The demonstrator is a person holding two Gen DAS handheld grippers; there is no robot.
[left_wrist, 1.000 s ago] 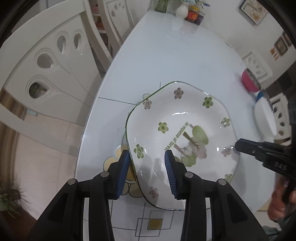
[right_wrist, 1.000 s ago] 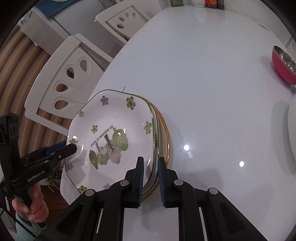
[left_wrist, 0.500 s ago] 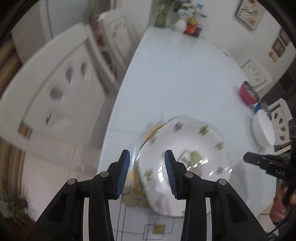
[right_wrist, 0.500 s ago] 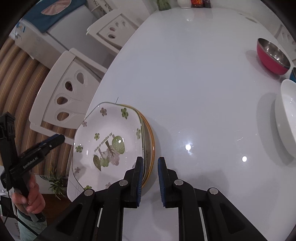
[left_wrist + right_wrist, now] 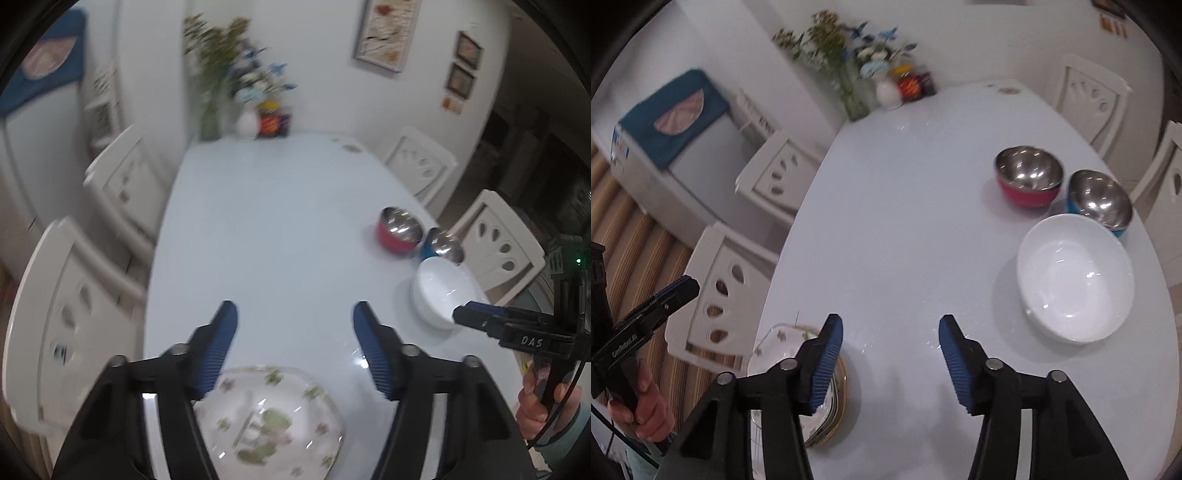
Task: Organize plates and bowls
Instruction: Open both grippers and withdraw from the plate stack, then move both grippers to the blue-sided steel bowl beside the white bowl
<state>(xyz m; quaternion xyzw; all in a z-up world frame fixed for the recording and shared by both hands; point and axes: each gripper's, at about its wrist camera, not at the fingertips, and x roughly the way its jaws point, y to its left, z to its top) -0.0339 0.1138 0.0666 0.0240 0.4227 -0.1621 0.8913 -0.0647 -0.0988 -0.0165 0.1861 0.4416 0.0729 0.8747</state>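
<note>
A flowered plate (image 5: 269, 417) lies on top of a plate stack (image 5: 775, 343) near the table's left edge. Above and behind it, my left gripper (image 5: 294, 308) hangs with its jaws opening and nothing between them. My right gripper (image 5: 890, 323) is just right of the stack, jaws also opening and empty. Its left finger hides part of the stack. On the right side of the table stand a white bowl (image 5: 1075, 284), a red steel-lined bowl (image 5: 1028, 179) and a blue steel-lined bowl (image 5: 1099, 199).
The white table (image 5: 905, 221) is ringed by white chairs (image 5: 731, 288) on both sides. A vase of flowers (image 5: 853, 92) and small jars stand at its far end. A hand (image 5: 646, 406) holds the left gripper's handle off the table's left edge.
Both grippers let go of the flowered plate, lifted and pulled back from the stack, and their jaws spread wide. The plate stays on the stack. The bowls came into view.
</note>
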